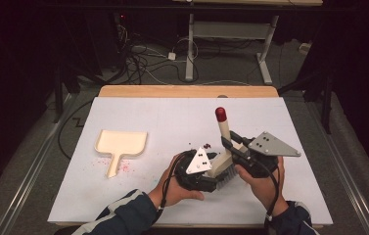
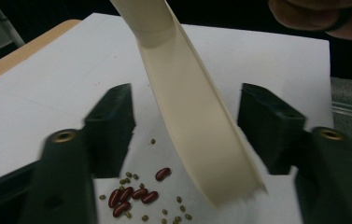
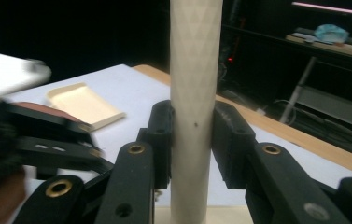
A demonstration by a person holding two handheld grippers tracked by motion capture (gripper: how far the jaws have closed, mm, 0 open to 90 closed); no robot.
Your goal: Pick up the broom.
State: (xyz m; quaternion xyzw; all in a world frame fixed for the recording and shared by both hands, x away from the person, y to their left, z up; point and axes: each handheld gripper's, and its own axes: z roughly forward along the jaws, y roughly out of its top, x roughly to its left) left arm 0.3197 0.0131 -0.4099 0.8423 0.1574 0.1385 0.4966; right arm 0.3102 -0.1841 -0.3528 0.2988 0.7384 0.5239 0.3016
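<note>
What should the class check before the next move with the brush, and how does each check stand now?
1. Right gripper clamped on brush handle: ok.
2. Left gripper gripping brush head: not ok, pads stand clear on either side.
3. Beans in dustpan: not ok, they lie on the table.
4. Dustpan flat on table: ok.
5. Bristles touching table: cannot tell.
</note>
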